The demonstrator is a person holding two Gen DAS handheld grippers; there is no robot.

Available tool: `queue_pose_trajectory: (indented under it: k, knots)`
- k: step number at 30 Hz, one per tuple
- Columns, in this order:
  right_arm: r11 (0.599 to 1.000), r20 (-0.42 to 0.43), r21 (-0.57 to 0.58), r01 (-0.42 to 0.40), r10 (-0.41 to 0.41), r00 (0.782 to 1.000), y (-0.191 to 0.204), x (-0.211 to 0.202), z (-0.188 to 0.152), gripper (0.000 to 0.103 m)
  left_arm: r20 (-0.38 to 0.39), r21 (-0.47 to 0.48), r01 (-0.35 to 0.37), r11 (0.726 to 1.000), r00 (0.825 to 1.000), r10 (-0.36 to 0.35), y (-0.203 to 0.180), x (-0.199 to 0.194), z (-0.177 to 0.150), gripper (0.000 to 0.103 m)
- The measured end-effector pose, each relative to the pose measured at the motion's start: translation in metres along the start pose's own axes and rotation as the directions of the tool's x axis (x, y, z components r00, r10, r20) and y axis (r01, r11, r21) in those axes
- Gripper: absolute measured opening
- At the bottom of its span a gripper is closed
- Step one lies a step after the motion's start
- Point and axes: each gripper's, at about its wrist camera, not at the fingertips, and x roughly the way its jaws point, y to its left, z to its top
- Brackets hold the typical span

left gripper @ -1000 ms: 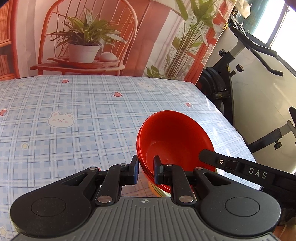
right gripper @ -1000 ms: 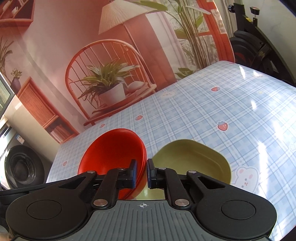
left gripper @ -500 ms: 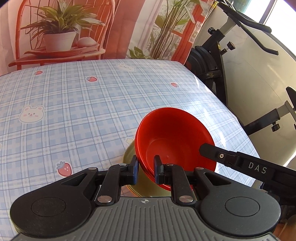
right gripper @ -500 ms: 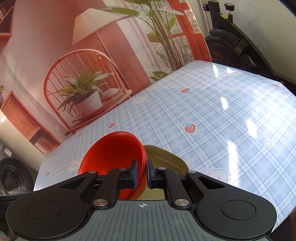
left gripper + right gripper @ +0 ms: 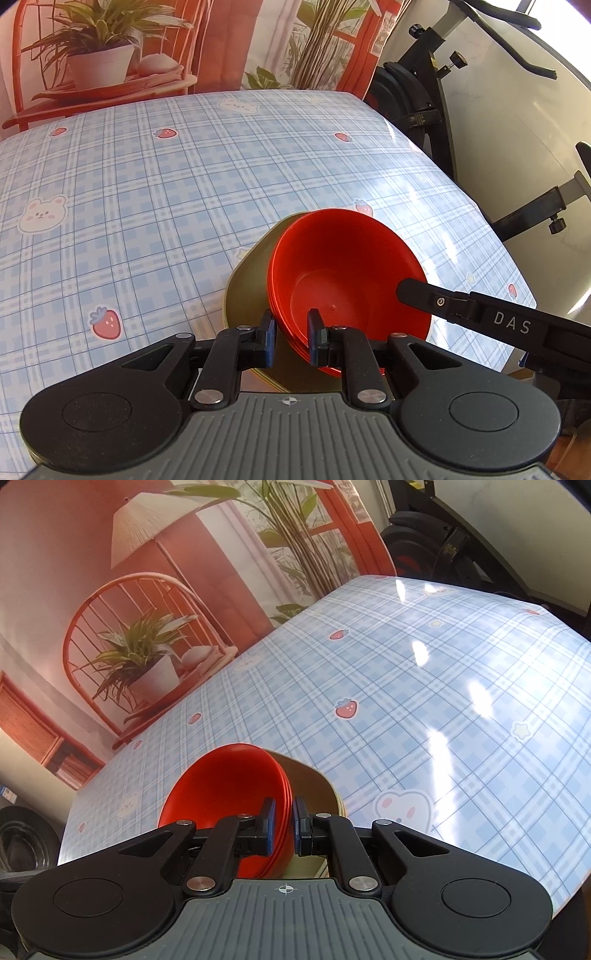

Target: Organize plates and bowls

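A stack of red bowls (image 5: 343, 280) is held tilted between both grippers, just over an olive-green plate (image 5: 247, 291) on the checked tablecloth. My left gripper (image 5: 291, 332) is shut on the near rim of the red bowls. My right gripper (image 5: 282, 821) is shut on their opposite rim; its fingers (image 5: 436, 301) reach in from the right in the left wrist view. In the right wrist view the red bowls (image 5: 229, 786) sit left of the green plate (image 5: 314, 794). I cannot tell whether the bowls touch the plate.
The table (image 5: 147, 184) has a blue plaid cloth with bears and strawberries. Its right edge (image 5: 461, 192) is close to the bowls. An exercise bike (image 5: 424, 85) stands beyond it. A printed backdrop (image 5: 147, 590) hangs behind the table.
Both grippers carried the red bowls over the green plate and lowered them; the plate now lies largely underneath and to the left of the bowls.
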Motion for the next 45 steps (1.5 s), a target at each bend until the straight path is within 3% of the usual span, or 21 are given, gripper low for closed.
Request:
queue_pose_trajectory:
  k: [15,17,21,26,29,32,36,40,45]
  knots:
    - [1.0,-0.005,0.008,-0.014,0.014,1.0,-0.002,0.0,-0.001,0.01,-0.006,0.01,-0.013,1.0,1.0,0.013,-0.004,-0.01,-0.007,0.02]
    - [1.0,0.001,-0.003,-0.008,0.008,1.0,-0.001,-0.002,-0.001,0.012,-0.008,0.01,-0.03,1.0,1.0,0.03,-0.005,-0.012,-0.008,0.024]
    - [0.999,0.025,-0.039,0.004,-0.003,1.0,0.001,-0.01,0.0,0.018,0.01,-0.003,-0.027,1.0,1.0,0.027,-0.007,-0.022,-0.008,0.045]
    - [0.998,0.057,-0.058,0.007,-0.003,0.998,0.001,-0.021,0.003,0.023,0.06,0.032,-0.106,0.994,0.993,0.103,-0.018,-0.037,-0.004,0.053]
    - [0.998,0.084,-0.067,0.021,-0.015,0.996,-0.002,-0.03,0.004,0.03,0.106,0.03,-0.129,0.991,0.986,0.125,-0.02,-0.051,-0.003,0.054]
    - [0.997,0.104,-0.078,0.03,-0.022,0.994,-0.006,-0.038,0.004,0.035,0.152,0.021,-0.162,0.987,0.976,0.157,-0.02,-0.064,-0.005,0.066]
    - [0.994,0.126,-0.113,0.006,0.009,0.992,-0.01,-0.053,0.005,0.06,0.201,0.017,-0.223,0.975,0.956,0.215,-0.025,-0.081,-0.009,0.082]
    - [0.976,0.17,-0.211,0.047,-0.011,0.985,-0.003,-0.072,0.006,0.077,0.248,-0.022,-0.231,0.973,0.941,0.229,-0.025,-0.1,-0.015,0.1]
    - [0.937,0.209,-0.339,0.088,-0.016,0.978,0.011,-0.099,0.005,0.096,0.274,-0.032,-0.264,0.964,0.925,0.262,-0.028,-0.123,-0.023,0.103]
